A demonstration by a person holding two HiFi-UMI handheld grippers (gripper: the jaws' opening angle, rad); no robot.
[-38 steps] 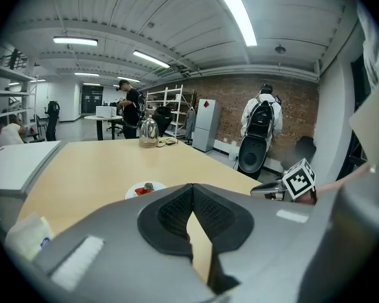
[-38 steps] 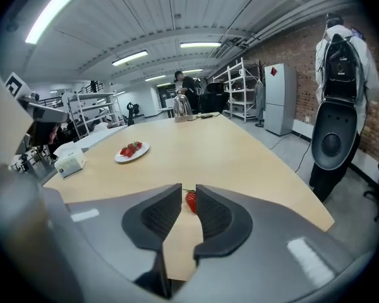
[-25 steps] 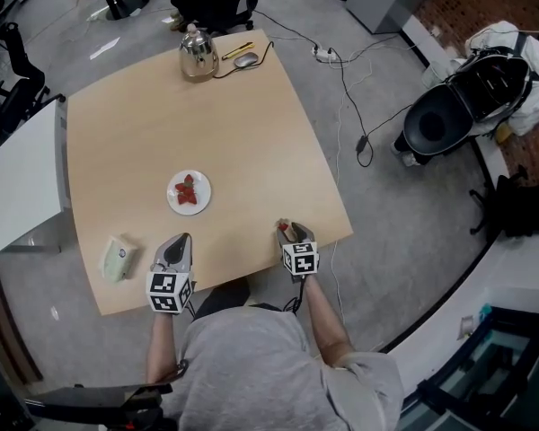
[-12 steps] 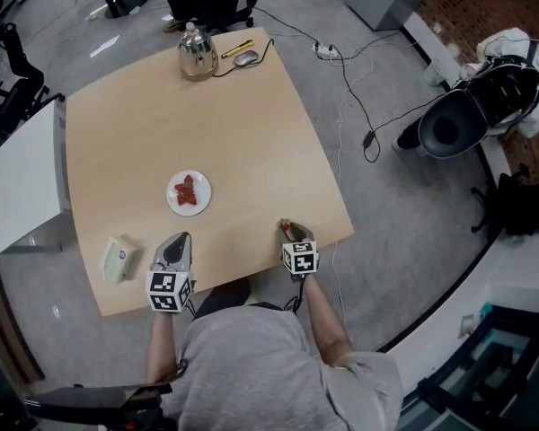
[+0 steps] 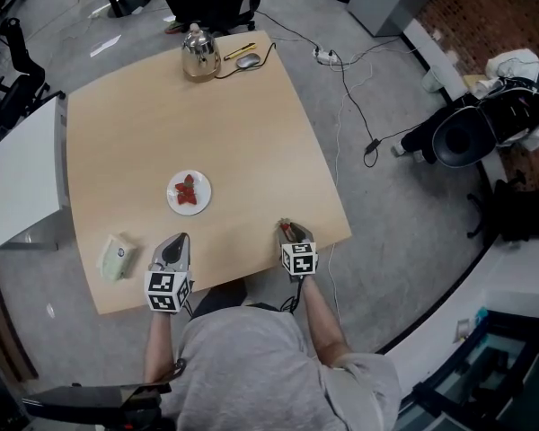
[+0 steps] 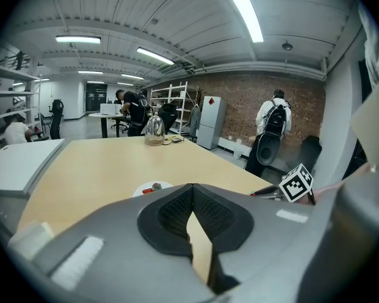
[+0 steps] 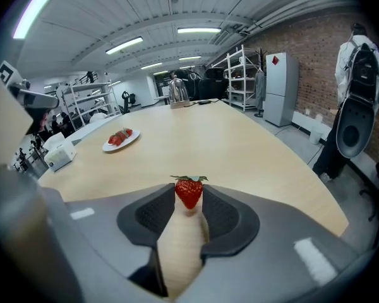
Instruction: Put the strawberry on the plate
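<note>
Red strawberry (image 7: pixel 189 192) between closing jaws of right tool (image 7: pixel 188 197), seemingly touching

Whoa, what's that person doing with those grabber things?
A person holds a gripper in each hand at a wooden table. The right gripper is closing its jaws on a strawberry near the table's edge. The left gripper is shut and empty. A white plate nearby already has strawberries on it.

no legible text or signs
</note>
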